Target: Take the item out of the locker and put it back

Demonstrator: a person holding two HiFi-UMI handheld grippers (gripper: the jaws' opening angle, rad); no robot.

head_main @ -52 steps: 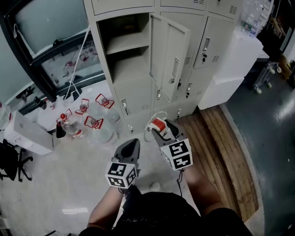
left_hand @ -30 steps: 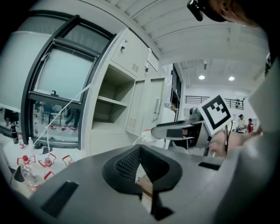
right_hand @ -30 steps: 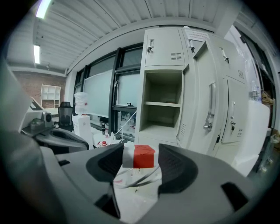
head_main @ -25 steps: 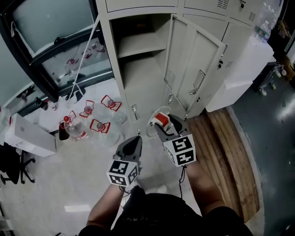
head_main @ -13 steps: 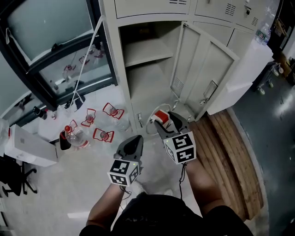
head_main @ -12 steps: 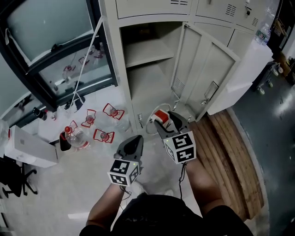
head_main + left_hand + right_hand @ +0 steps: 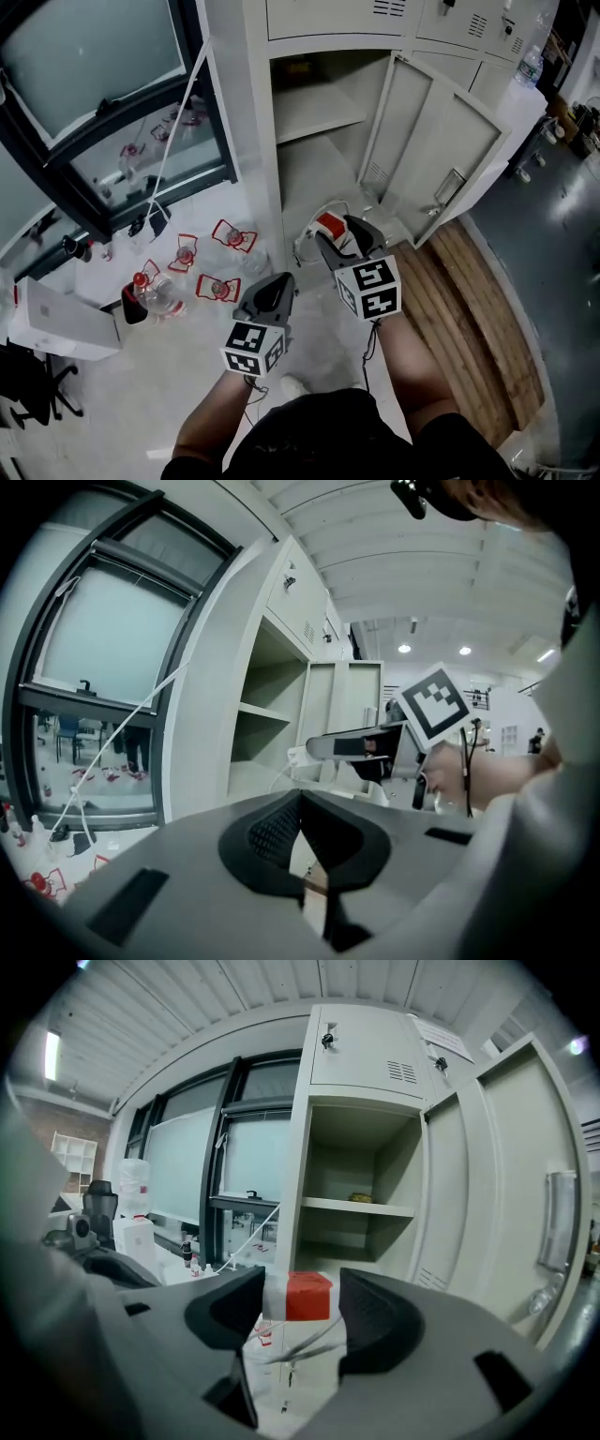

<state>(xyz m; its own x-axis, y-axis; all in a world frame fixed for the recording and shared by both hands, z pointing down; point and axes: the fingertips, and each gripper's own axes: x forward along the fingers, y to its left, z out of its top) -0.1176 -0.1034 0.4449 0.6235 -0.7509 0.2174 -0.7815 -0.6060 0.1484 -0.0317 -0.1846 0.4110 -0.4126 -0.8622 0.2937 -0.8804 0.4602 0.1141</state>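
Observation:
The open locker (image 7: 258, 122) stands ahead, its door (image 7: 441, 150) swung out to the right, with a shelf (image 7: 314, 111) across the compartment. My right gripper (image 7: 330, 236) is shut on a white block with a red band (image 7: 325, 225), its white cable looping down to the left. In the right gripper view the block (image 7: 302, 1297) sits between both pads, in front of the compartment (image 7: 361, 1232). My left gripper (image 7: 279, 284) hangs lower left, shut and empty; its jaws (image 7: 302, 799) meet at the tip.
A small yellowish thing (image 7: 361, 1197) lies on the upper shelf. Water bottles with red handles (image 7: 220, 244) lie on the floor left of the locker, beside a white box (image 7: 56, 323). A wooden platform (image 7: 478, 309) runs along the right. A white cord (image 7: 173, 141) slants across the window.
The locker has come nearer and its open compartment now lies straight ahead of both grippers. The right gripper keeps hold of the block; the left stays shut.

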